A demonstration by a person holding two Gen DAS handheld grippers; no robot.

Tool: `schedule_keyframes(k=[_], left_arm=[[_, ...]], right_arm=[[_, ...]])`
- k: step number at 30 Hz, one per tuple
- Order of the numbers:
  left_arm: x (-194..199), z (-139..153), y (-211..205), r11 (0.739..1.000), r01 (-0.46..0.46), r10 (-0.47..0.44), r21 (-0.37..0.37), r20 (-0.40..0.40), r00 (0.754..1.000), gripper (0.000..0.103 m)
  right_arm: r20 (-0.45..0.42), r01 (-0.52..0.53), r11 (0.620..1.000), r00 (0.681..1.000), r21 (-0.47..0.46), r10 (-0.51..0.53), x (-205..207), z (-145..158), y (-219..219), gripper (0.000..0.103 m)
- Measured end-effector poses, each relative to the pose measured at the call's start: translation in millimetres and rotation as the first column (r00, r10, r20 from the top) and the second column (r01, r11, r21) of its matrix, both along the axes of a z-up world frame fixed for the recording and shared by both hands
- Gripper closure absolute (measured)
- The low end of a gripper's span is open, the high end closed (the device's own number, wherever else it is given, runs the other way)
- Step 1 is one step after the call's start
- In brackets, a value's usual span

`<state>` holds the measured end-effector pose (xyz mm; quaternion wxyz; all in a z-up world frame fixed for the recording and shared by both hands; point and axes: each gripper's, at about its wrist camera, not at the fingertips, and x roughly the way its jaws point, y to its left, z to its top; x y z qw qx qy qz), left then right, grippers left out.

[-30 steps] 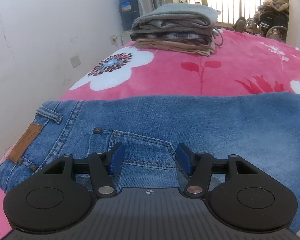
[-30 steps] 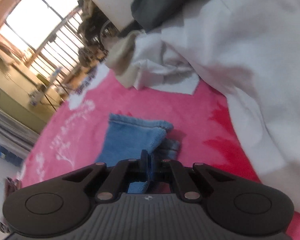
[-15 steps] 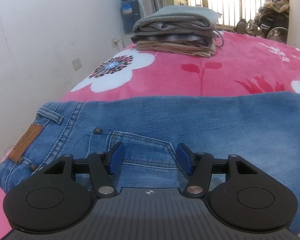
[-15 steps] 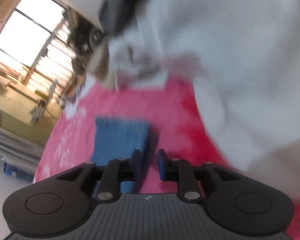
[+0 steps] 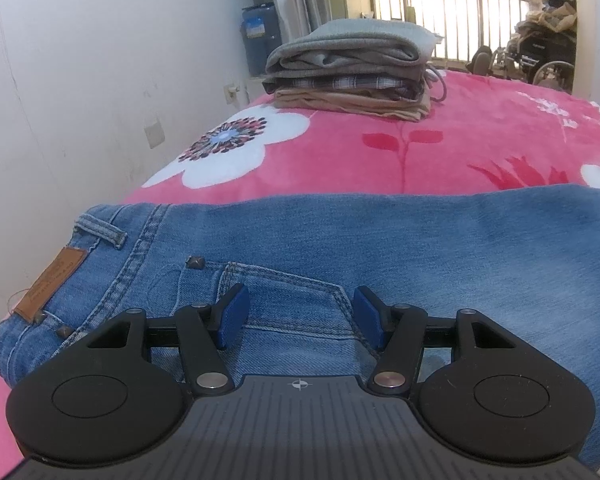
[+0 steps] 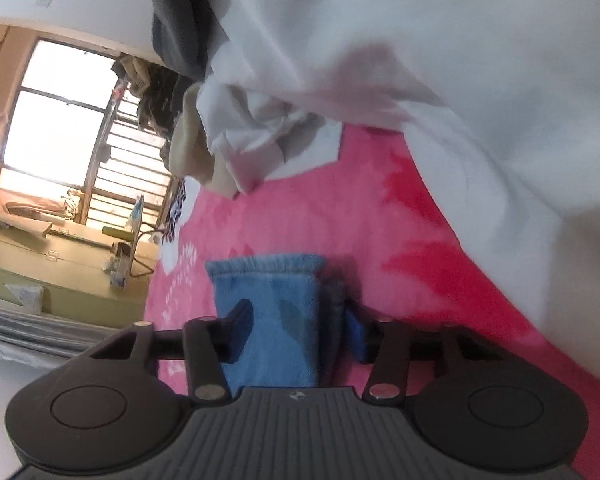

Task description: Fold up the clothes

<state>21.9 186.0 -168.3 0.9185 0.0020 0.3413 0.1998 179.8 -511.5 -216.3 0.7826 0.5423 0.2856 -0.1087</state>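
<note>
Jeans [image 5: 340, 248] lie flat across the bed [image 5: 420, 152], which is covered by a pink floral blanket; they fill the width of the left wrist view directly beneath and ahead of the left tongs [image 5: 298, 316]. To the left of these tongs sit a belt loop and a brown leather patch [image 5: 50, 282] on the waistband. The left tongs stand moderately wide above the back pocket [image 5: 284, 300], both blue pads apart and gripping nothing. Beyond them, well apart from the jeans, rests a stack of folded clothes [image 5: 352, 68] near the far edge of the bed, with a window and railing behind.

In the right wrist view, the hem end of a trouser leg [image 6: 268, 304] lies on the blanket between the pads of the right tongs [image 6: 298, 332]. These jaws are opening; the left pad stands clear of the denim, while the right pad sits just beside the folded edge. Ahead and to the right of these tongs spreads a heap of white fabric [image 6: 440, 80], with a dark garment [image 6: 176, 20] above it.
</note>
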Motion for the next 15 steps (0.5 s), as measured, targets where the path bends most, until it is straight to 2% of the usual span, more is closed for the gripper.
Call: schedule_keyframes(k=[1, 2, 3, 4, 6, 10, 15], left_arm=[[-0.6, -0.4, 0.3, 1.000, 0.003, -0.003, 0.000, 0.004, 1.000, 0.044], [-1.0, -0.6, 0.6, 1.000, 0.005, -0.005, 0.000, 0.007, 1.000, 0.044], [-1.2, -0.6, 0.9, 1.000, 0.007, -0.007, -0.001, 0.009, 1.000, 0.044], [-1.3, -0.5, 1.3, 1.000, 0.008, -0.008, -0.002, 0.010, 1.000, 0.044], [-1.2, -0.6, 1.5, 1.000, 0.008, -0.008, -0.003, 0.012, 1.000, 0.044], [-2.8, -1.8, 1.1, 1.000, 0.007, -0.007, -0.002, 0.022, 1.000, 0.044], [-4.5, -3.0, 1.4, 1.000, 0.008, -0.008, -0.002, 0.036, 0.999, 0.044]], right_arm=[[-0.005, 0.001, 1.000, 1.000, -0.026, -0.001, 1.5, 0.1, 2.2, 0.076], [-0.003, 0.000, 0.999, 1.000, -0.048, 0.000, 1.9, 2.0, 4.9, 0.080], [0.006, -0.005, 0.998, 1.000, -0.066, 0.005, 1.5, 5.5, 8.0, 0.089], [0.015, -0.009, 0.996, 1.000, -0.085, 0.010, 1.0, 9.1, 11.0, 0.091], [0.051, -0.018, 0.993, 0.998, -0.117, 0.024, -2.4, 23.4, 17.4, 0.092], [0.144, -0.080, 0.983, 0.984, -0.165, 0.104, -13.2, 71.8, 39.7, 0.092], [0.279, -0.204, 0.957, 0.925, -0.206, 0.257, -25.2, 140.8, 94.7, 0.092]])
